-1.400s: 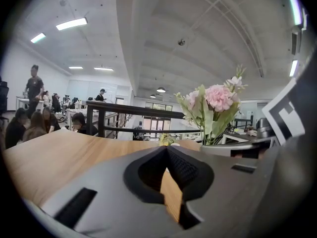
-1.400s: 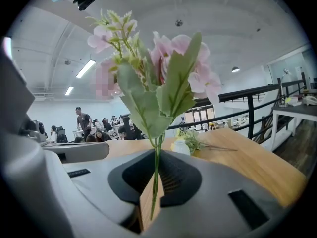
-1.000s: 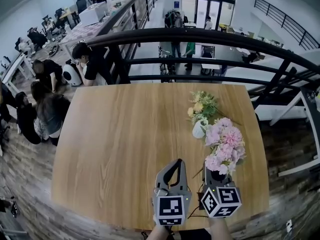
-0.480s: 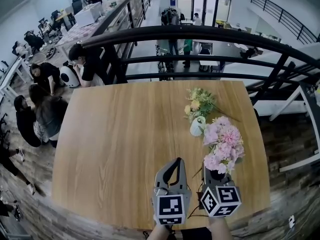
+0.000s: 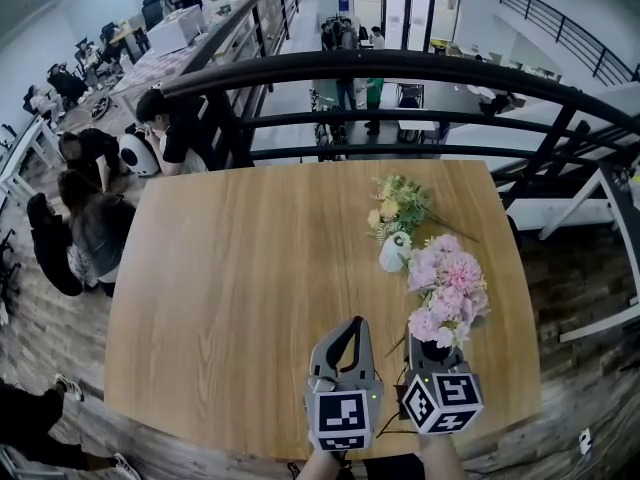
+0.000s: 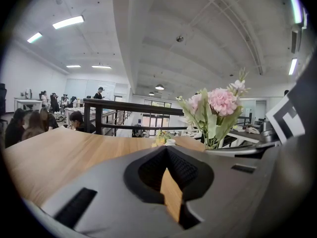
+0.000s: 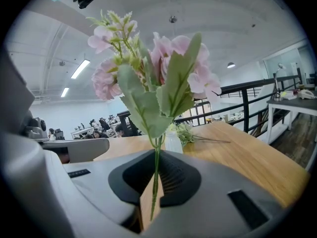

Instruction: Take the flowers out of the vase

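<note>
**Pink flowers out of the vase, gripped low on the stalks**

Head view: the right tongs are clamped on the base of the pink flowers, whose blooms lean away over the wooden surface; the white vase stands beyond them and apart, so I'd judge this bunch is already out; a yellow bunch sits just behind the vase, and from here I cannot tell whether it lies flat or rests in the neck; the left tongs hover just beside the right pair, probably kept as a spare.

Left gripper view: its jaws meet at the tip, closed on nothing, with only bare wood showing through; the pink heads rise at the right.

Right gripper view: thin green stems run down between the pinched jaws, a hold low enough to spare the blooms; the vase stands beyond, and a loose sprig lies on the wood to its right.
</note>
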Demonstrator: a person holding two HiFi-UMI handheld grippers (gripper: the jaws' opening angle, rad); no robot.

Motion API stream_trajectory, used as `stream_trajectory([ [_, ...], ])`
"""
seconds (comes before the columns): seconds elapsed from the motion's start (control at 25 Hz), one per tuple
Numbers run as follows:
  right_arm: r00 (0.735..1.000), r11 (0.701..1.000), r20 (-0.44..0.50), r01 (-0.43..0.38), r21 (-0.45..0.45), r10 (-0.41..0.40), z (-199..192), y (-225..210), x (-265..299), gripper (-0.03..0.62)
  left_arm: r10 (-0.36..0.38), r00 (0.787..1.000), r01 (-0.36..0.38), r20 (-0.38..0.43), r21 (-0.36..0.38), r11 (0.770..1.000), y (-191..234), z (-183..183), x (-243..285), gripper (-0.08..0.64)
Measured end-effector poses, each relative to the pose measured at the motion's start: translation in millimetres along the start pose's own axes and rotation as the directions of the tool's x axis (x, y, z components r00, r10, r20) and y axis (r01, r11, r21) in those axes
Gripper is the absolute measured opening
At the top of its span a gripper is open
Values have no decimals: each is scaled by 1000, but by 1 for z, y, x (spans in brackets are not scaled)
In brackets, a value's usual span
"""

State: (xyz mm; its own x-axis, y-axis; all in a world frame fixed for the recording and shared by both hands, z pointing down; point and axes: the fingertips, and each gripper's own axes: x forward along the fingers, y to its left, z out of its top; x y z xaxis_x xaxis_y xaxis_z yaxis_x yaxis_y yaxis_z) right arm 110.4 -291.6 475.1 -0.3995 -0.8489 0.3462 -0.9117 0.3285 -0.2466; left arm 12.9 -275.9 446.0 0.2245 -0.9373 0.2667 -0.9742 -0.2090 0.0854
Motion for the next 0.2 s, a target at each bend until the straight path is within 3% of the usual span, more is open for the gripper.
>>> stream_trajectory([
  [0.2,1000,1000,2,-2,0,2,1,0,0,28,-2,1000,2,4,-3,1000,-1,1,2,28],
])
